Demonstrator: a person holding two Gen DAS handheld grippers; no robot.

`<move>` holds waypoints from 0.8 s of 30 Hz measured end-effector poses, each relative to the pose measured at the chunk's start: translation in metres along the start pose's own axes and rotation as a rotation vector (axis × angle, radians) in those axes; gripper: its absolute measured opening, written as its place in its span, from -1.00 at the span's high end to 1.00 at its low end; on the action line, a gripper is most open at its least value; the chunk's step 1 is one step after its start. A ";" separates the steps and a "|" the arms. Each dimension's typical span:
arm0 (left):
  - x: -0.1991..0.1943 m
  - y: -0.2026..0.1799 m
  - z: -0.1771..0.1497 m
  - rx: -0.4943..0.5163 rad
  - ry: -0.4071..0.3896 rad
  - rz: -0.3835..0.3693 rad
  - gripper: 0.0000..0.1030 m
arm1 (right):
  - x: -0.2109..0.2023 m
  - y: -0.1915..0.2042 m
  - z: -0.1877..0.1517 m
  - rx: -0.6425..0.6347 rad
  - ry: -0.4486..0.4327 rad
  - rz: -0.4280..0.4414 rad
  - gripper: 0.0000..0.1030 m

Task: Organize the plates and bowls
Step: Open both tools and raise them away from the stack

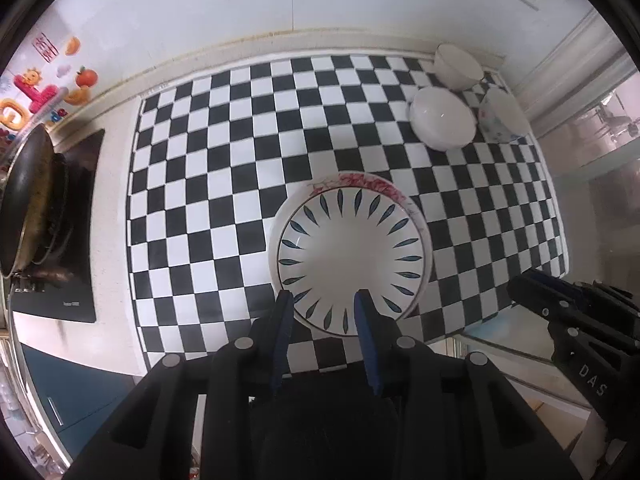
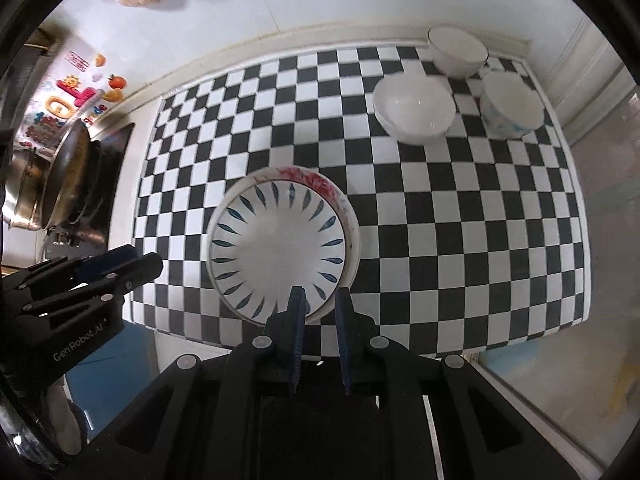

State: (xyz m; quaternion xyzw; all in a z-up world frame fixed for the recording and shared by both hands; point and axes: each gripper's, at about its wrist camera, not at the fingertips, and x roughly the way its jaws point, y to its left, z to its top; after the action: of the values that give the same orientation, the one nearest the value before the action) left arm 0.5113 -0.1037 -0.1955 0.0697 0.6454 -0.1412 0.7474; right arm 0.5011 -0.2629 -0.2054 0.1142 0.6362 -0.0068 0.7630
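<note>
A white plate with dark blue leaf marks (image 1: pixel 352 248) (image 2: pixel 276 248) lies on top of a plate with a pink flower rim (image 1: pixel 360 180) (image 2: pixel 308 178), near the front of the checkered mat (image 1: pixel 220 160). Three bowls stand at the mat's far right corner: a wide white bowl (image 1: pixel 444 118) (image 2: pixel 414 110), a second white bowl (image 1: pixel 458 66) (image 2: pixel 458 50) behind it, and a blue-speckled bowl (image 1: pixel 502 116) (image 2: pixel 512 104). My left gripper (image 1: pixel 324 296) hangs high over the stack's near rim, shut and holding nothing. My right gripper (image 2: pixel 320 291) is shut and bare too, above the same rim.
A dark wok (image 1: pixel 28 200) (image 2: pixel 68 176) sits on a black stove (image 1: pixel 76 240) left of the mat. A white wall with fruit stickers (image 1: pixel 80 80) runs behind. The counter's front edge lies just below the plates, and a glass panel (image 2: pixel 600 240) bounds the right.
</note>
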 end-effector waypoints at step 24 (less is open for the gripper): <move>-0.045 0.015 -0.003 0.014 -0.030 -0.068 0.43 | -0.056 0.026 -0.010 0.009 -0.048 0.027 0.66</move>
State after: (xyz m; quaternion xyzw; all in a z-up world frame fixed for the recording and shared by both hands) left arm 0.5077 -0.0835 -0.1528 0.0508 0.6350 -0.1719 0.7514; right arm 0.4848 -0.2437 -0.1484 0.1259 0.6160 -0.0021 0.7776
